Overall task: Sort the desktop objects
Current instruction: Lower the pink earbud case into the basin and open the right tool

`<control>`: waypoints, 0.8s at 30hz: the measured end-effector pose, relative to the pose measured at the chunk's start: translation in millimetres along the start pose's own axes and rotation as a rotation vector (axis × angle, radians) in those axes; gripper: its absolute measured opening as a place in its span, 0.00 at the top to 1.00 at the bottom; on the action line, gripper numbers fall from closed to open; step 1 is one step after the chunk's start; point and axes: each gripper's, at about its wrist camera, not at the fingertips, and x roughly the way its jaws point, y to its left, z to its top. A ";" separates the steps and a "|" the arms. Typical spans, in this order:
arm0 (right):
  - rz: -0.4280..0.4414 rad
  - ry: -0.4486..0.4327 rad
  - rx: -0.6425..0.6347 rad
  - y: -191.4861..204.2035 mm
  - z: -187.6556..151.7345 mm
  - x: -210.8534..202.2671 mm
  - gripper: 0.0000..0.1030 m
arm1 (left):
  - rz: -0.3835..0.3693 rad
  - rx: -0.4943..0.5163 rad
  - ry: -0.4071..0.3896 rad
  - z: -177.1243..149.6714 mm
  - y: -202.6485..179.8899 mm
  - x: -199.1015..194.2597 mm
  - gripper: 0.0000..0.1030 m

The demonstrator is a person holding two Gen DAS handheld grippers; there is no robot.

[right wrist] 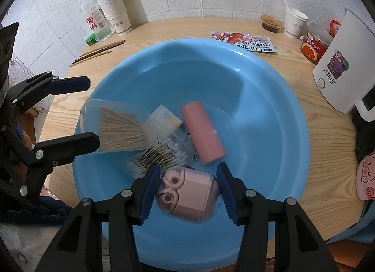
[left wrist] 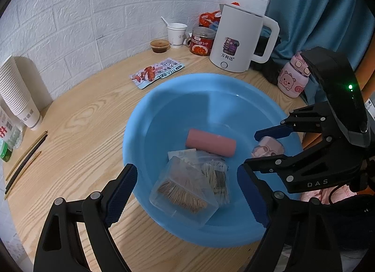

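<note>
Both grippers tilt down over the blue basin (left wrist: 140, 117): left (left wrist: 186, 193) wide (empty), right (right wrist: 187, 192) clamping a pink case (right wrist: 187, 195).

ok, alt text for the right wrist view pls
The right gripper grips a pink case over a blue basin holding a pink cylinder, a cotton swab bag and a clear toothpick box. The open left gripper is at left, on a wooden table.

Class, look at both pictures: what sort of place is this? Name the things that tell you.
Probably a home or dorm room's eating table, not a workshop: a white electric kettle, a stack of paper cups and chopsticks sit on a wooden table against a white brick-pattern wall.
</note>
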 end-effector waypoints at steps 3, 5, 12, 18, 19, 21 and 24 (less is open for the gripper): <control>0.005 0.014 -0.007 0.4 -1.3 2.4 0.50 | -0.001 -0.008 -0.002 -1.6 3.7 -0.8 0.16; 0.004 0.022 -0.014 -0.1 -1.7 3.4 0.50 | -0.007 -0.019 -0.007 -2.6 7.9 -2.5 0.16; 0.012 0.067 -0.036 4.6 -5.3 14.2 0.50 | 0.002 -0.034 -0.014 -4.7 17.2 -6.3 0.16; 0.006 0.105 -0.059 12.0 -6.3 26.2 0.50 | 0.004 -0.050 -0.019 -8.1 21.2 -8.3 0.16; 0.002 0.109 -0.056 11.7 -6.7 28.0 0.47 | 0.006 -0.054 -0.020 -8.7 22.1 -8.9 0.16; -0.008 0.106 -0.046 10.5 -6.9 28.7 0.27 | 0.010 -0.060 -0.022 -9.6 24.5 -9.8 0.16; -0.029 0.102 -0.063 13.2 -4.7 25.6 0.09 | 0.013 -0.070 -0.024 -9.6 27.4 -10.0 0.16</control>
